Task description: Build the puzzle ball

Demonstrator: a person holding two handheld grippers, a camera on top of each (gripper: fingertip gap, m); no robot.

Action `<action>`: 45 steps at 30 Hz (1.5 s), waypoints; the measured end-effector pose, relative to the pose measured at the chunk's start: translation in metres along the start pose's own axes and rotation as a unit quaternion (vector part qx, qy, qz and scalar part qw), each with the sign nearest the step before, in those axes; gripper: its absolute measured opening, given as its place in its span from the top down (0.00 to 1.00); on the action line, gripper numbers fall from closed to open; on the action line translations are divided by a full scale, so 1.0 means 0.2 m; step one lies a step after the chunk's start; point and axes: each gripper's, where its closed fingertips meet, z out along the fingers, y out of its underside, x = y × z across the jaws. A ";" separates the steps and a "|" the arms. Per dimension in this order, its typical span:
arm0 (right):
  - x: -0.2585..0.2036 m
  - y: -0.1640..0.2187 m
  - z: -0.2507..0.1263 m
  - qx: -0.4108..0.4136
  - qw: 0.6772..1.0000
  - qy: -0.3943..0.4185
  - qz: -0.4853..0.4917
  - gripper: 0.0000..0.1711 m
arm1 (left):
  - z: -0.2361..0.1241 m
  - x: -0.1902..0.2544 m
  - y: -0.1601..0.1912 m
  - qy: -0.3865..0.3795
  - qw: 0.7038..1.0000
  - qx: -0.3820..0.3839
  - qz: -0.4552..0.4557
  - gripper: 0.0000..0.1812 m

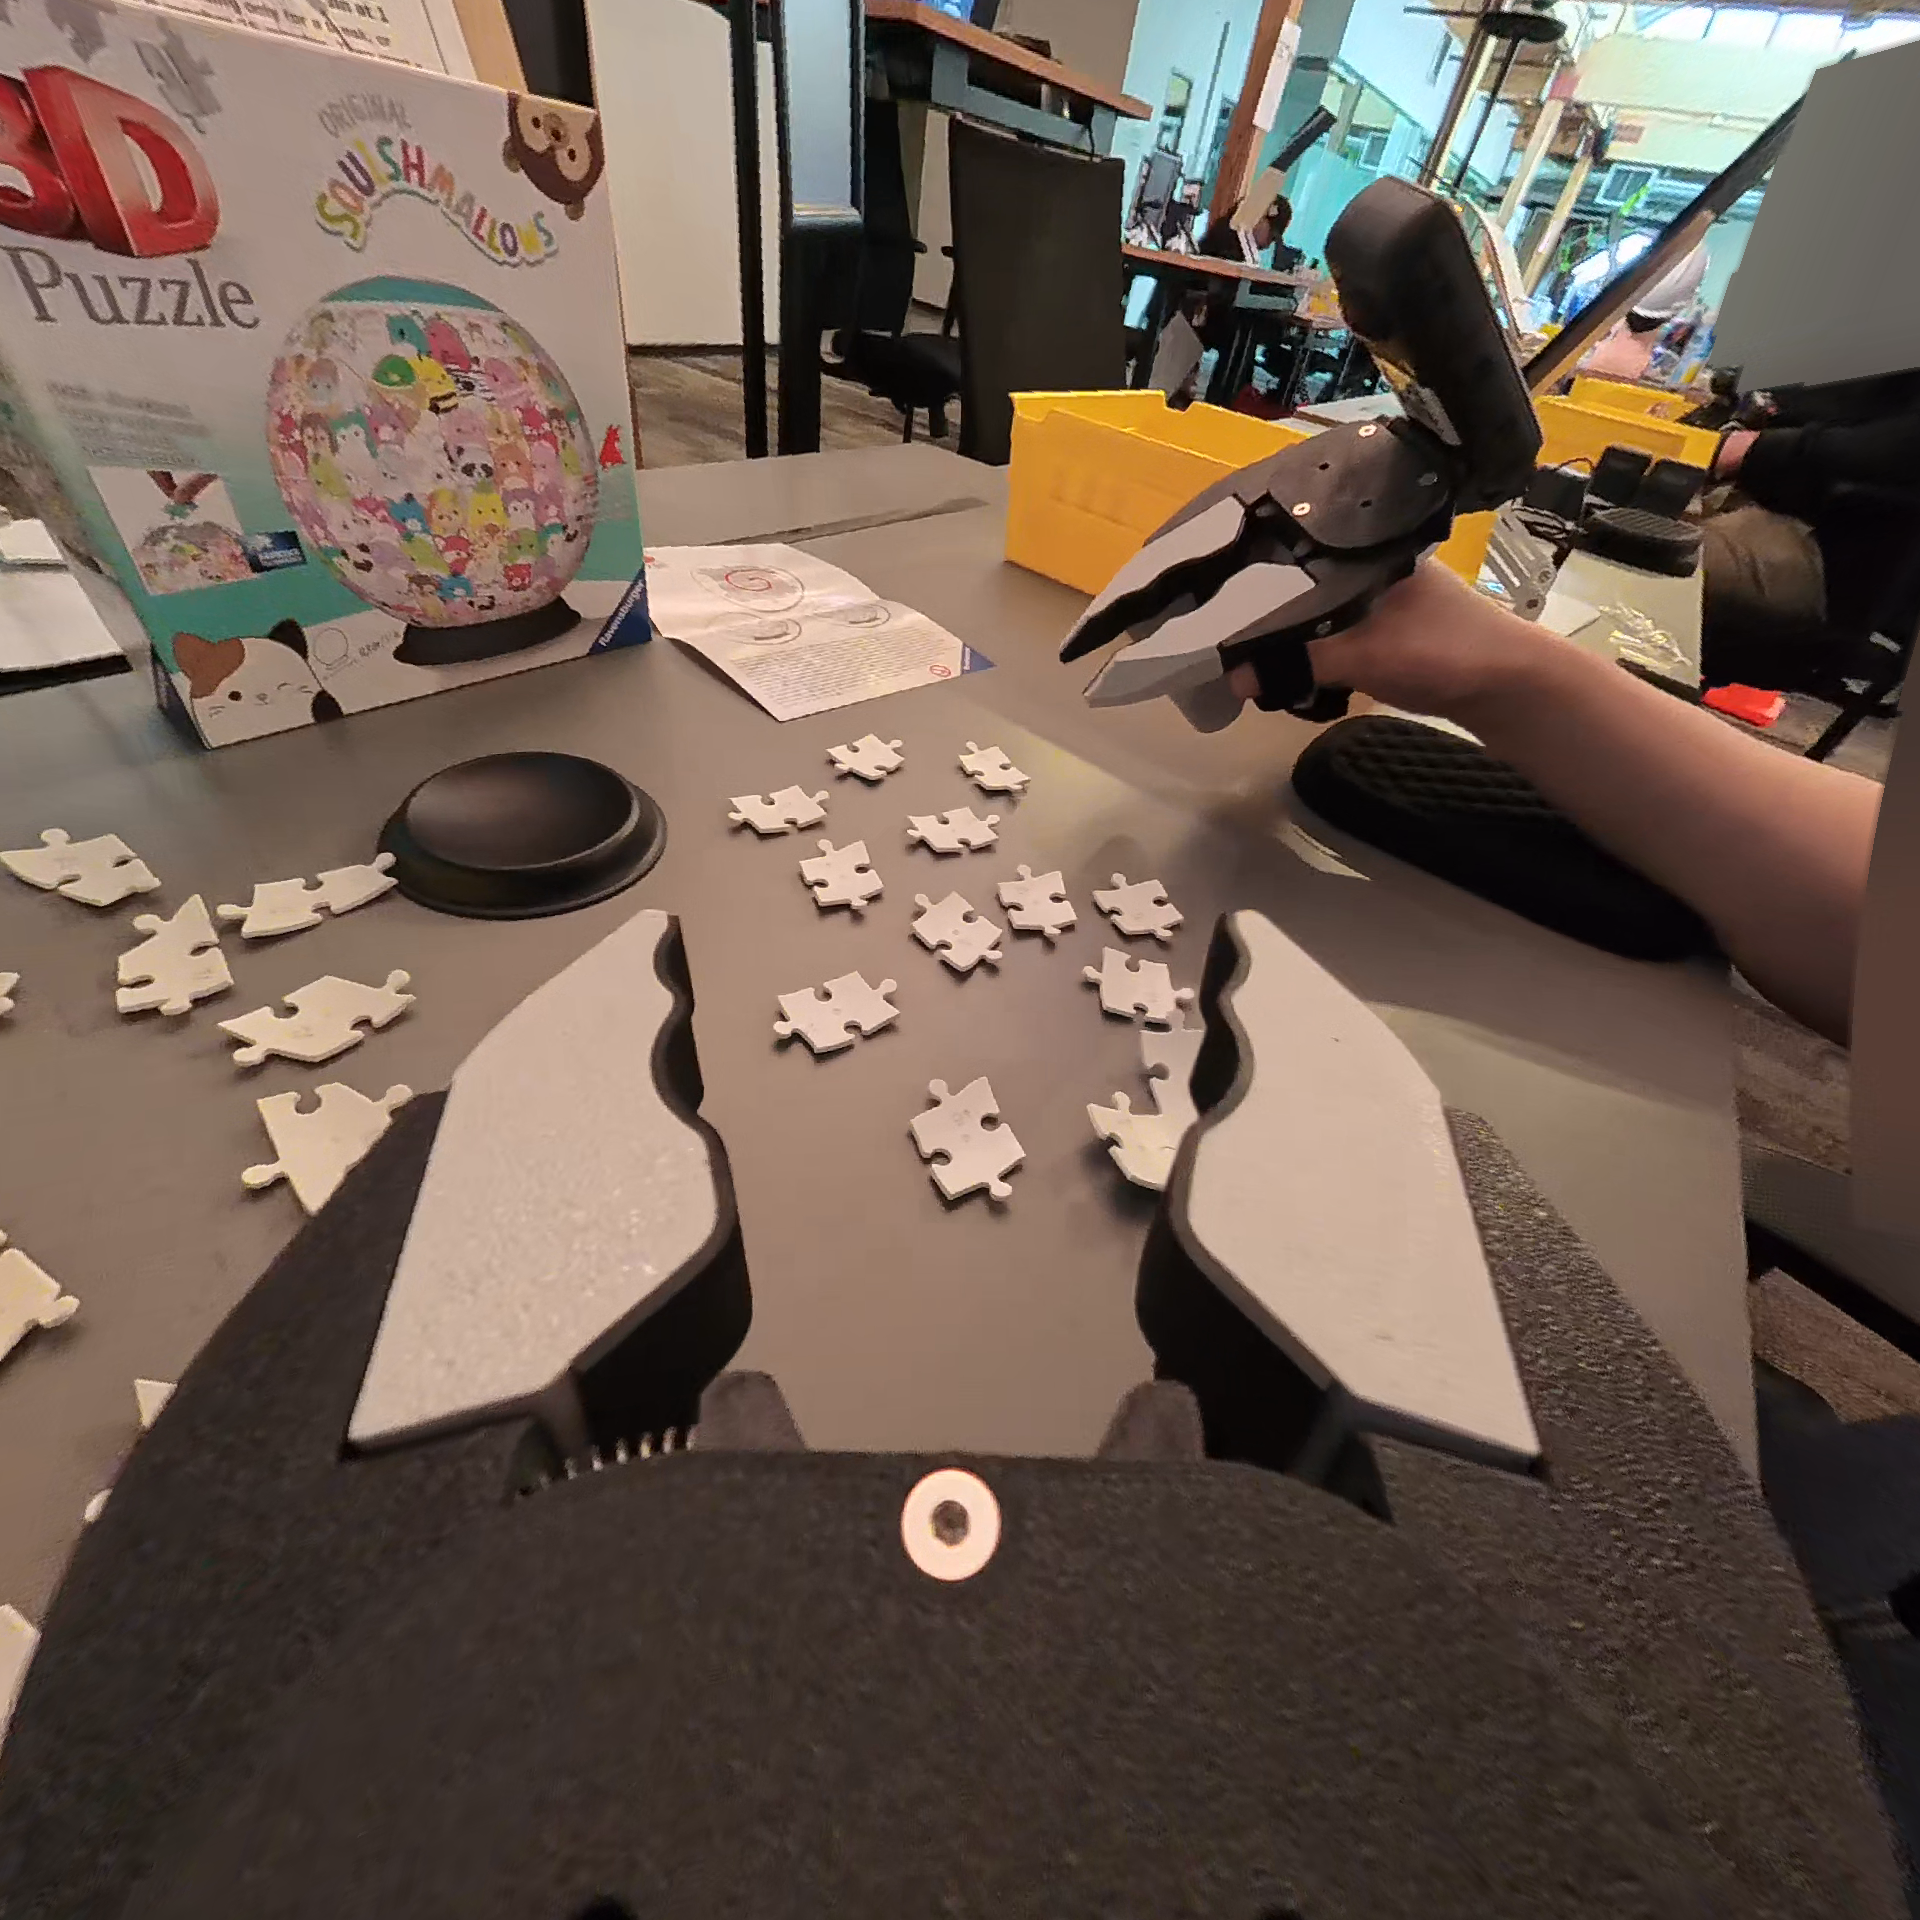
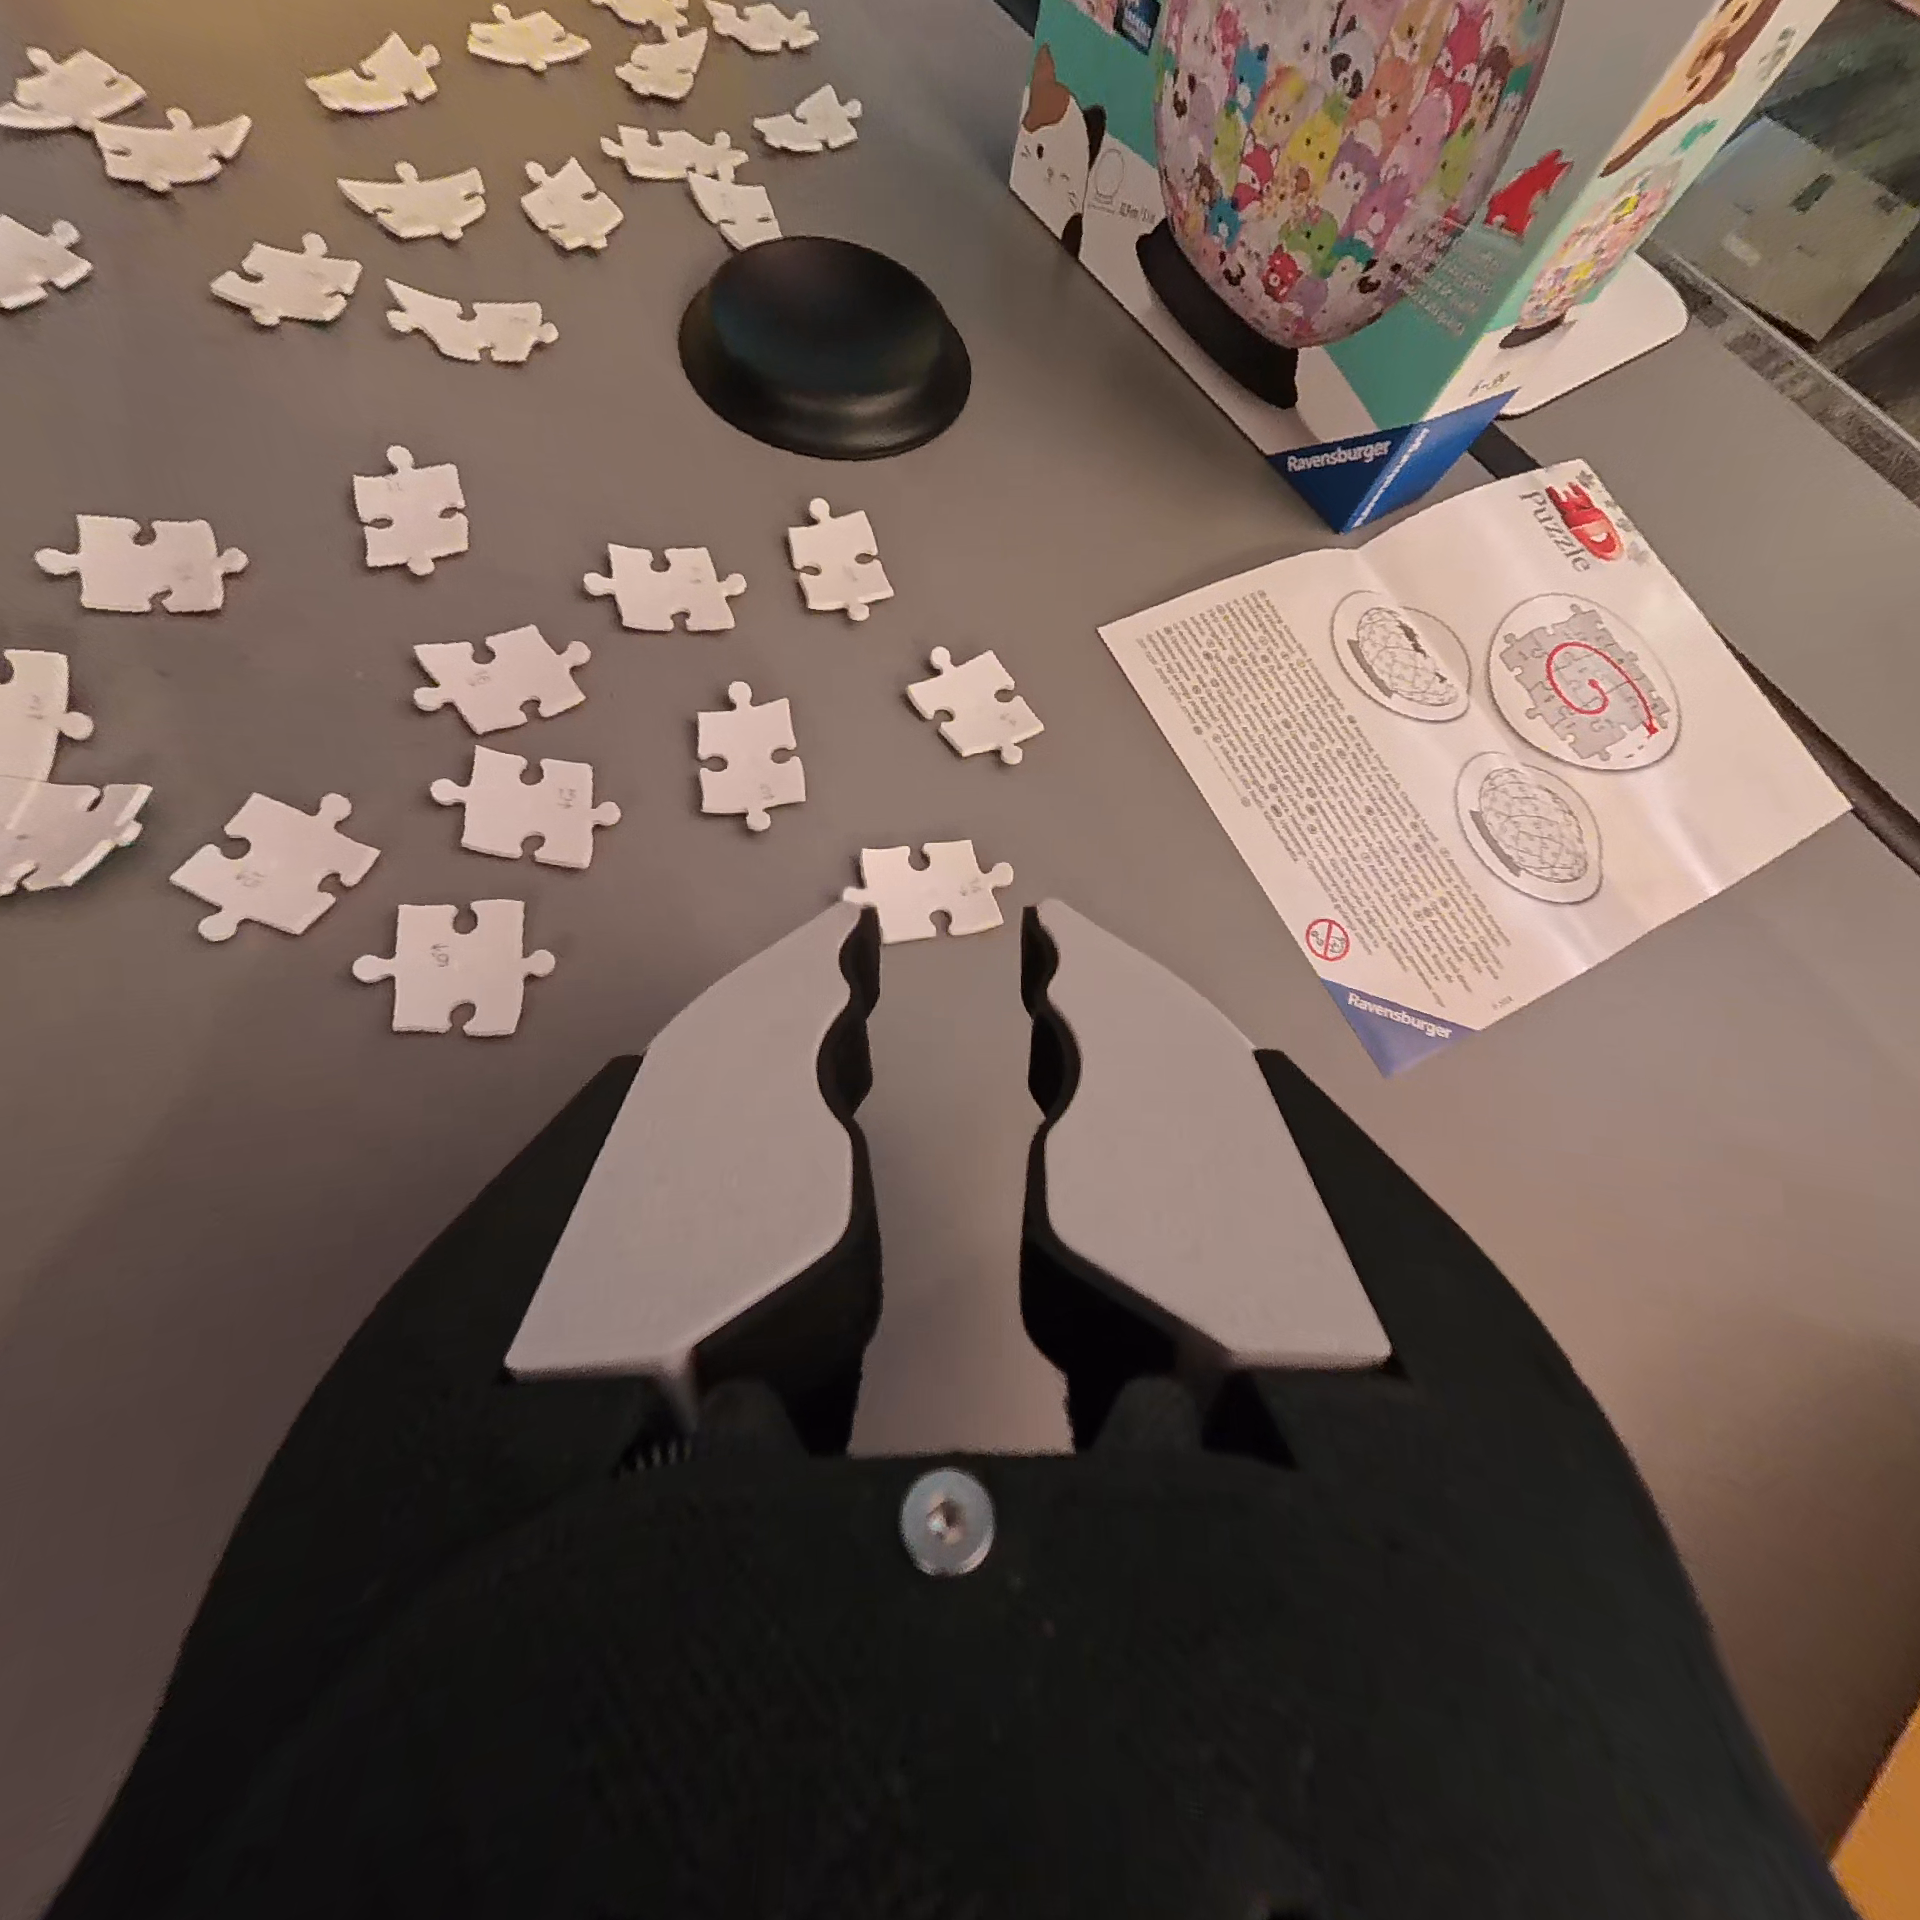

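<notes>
Several white puzzle pieces [image 1: 840,1010] lie face down on the grey table [image 1: 935,1299]; they also show in the right wrist view [image 2: 748,753]. A black round stand [image 1: 523,831] sits behind them and shows in the right wrist view [image 2: 826,348]. My left gripper [image 1: 945,935] is open and empty, low over the table in front of the pieces. My right gripper [image 2: 945,914] is open and empty, its tips just short of one piece [image 2: 935,888]. In the left wrist view it [image 1: 1091,670] hangs above the table at the right, held by a hand.
The puzzle box [image 1: 312,395] stands at the back left, also in the right wrist view [image 2: 1351,208]. An instruction leaflet [image 1: 810,623] lies beside it [image 2: 1475,748]. A yellow bin [image 1: 1122,478] and a black wrist rest [image 1: 1475,821] are at the right. Across from one pair of fingers to the other is roughly 25 cm.
</notes>
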 end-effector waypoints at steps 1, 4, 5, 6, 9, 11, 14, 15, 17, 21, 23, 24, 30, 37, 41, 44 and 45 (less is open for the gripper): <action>0.00 -0.01 0.00 0.007 1.000 0.001 -0.001 0.84 | 0.00 0.00 0.00 -0.006 1.000 0.006 0.002 0.50; -0.01 -0.08 -0.01 0.049 0.999 -0.001 -0.002 0.84 | -0.02 -0.02 0.01 -0.039 0.999 0.004 0.031 0.56; -0.02 -0.12 -0.02 0.068 0.998 -0.003 -0.004 0.83 | -0.02 -0.05 0.02 -0.061 0.997 -0.002 0.050 0.57; -0.01 -0.15 -0.02 0.082 0.997 0.000 -0.004 0.83 | -0.02 -0.06 0.02 -0.076 0.995 -0.006 0.064 0.57; 0.05 -0.14 0.06 0.041 0.999 -0.002 0.013 0.82 | -0.02 -0.04 0.02 -0.081 0.994 0.000 0.071 0.60; 0.07 -0.08 0.16 -0.020 0.999 -0.006 0.036 0.82 | -0.02 -0.05 0.03 -0.083 0.994 -0.005 0.070 0.60; 0.02 -0.05 0.28 -0.093 0.994 -0.028 0.049 0.83 | -0.01 -0.05 0.04 -0.075 0.996 -0.012 0.056 0.60; 0.01 -0.03 0.31 -0.118 0.992 -0.026 0.040 0.85 | -0.01 -0.05 0.05 -0.076 0.995 -0.014 0.058 0.60; 0.03 -0.05 0.35 -0.134 0.991 0.004 0.017 0.89 | -0.02 -0.05 0.05 -0.080 0.994 -0.015 0.065 0.61; 0.05 -0.01 0.39 -0.173 0.985 0.013 0.018 0.91 | -0.01 -0.05 0.07 -0.074 0.995 -0.022 0.061 0.61; 0.08 0.00 0.40 -0.178 0.984 0.023 0.016 0.91 | -0.01 -0.05 0.07 -0.074 0.995 -0.024 0.062 0.61; 0.10 0.01 0.41 -0.181 0.983 0.031 0.013 0.91 | -0.01 -0.04 0.07 -0.073 0.995 -0.024 0.064 0.61; 0.11 -0.03 0.45 -0.153 0.987 0.001 0.042 0.92 | -0.01 -0.04 0.07 -0.071 0.995 -0.026 0.064 0.61; 0.02 -0.10 0.45 -0.090 0.991 -0.099 0.029 0.79 | 0.00 -0.04 0.08 -0.065 0.996 -0.027 0.058 0.62; 0.06 -0.08 0.48 -0.109 0.987 -0.121 0.011 0.78 | 0.01 -0.03 0.10 -0.063 0.996 -0.038 0.058 0.61; 0.01 -0.11 0.49 -0.091 0.981 -0.169 0.021 0.77 | 0.01 -0.04 0.10 -0.064 0.996 -0.040 0.057 0.62; 0.00 -0.11 0.50 -0.092 0.981 -0.170 0.021 0.77 | 0.02 -0.04 0.11 -0.063 0.996 -0.041 0.056 0.62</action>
